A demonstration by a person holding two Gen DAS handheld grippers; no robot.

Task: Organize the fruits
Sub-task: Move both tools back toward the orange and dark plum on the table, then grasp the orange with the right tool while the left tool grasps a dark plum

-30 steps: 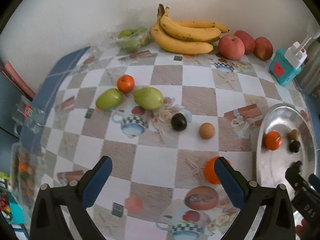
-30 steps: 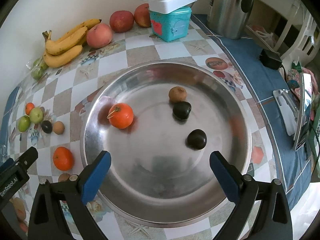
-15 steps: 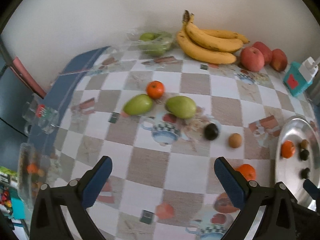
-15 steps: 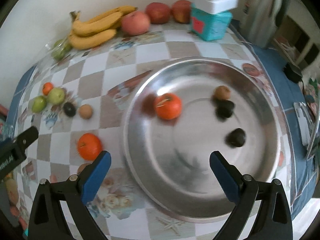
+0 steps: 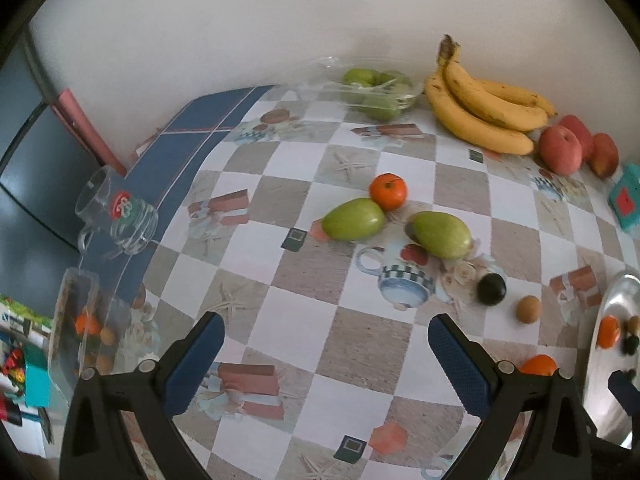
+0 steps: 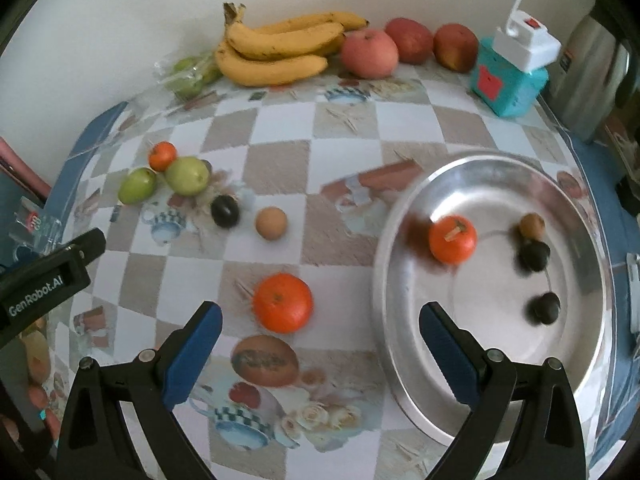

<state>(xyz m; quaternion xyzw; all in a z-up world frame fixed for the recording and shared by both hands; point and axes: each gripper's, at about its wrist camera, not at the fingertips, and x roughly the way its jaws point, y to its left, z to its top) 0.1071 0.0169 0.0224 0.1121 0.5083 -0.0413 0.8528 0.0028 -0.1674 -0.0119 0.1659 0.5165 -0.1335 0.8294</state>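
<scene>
Checkered table point(image 6: 344, 128) — orange point(image 6: 283, 303) between right gripper's point(image 6: 320, 340) fingertips.

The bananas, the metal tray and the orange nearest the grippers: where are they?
bananas point(image 6: 280, 50), right wrist view, middle of the bunch.
metal tray point(image 6: 492, 184), right wrist view, bare inner wall.
orange point(image 6: 283, 302), right wrist view, centre of its peel.

Tray point(image 6: 404, 376) on the table point(image 6: 344, 128), right side; in it a tangerine point(image 6: 453, 239) left, three small fruits right. Loose tangerine point(image 6: 283, 303) just left of the tray. Beyond it, a small round fruit point(image 6: 271, 222) beside a plum point(image 6: 225, 210). Two mangoes point(image 5: 352, 219) further left, a small tangerine point(image 5: 387, 191) touching behind. Bananas point(image 6: 276, 50) and apples point(image 6: 370, 58) along the back wall.
</scene>
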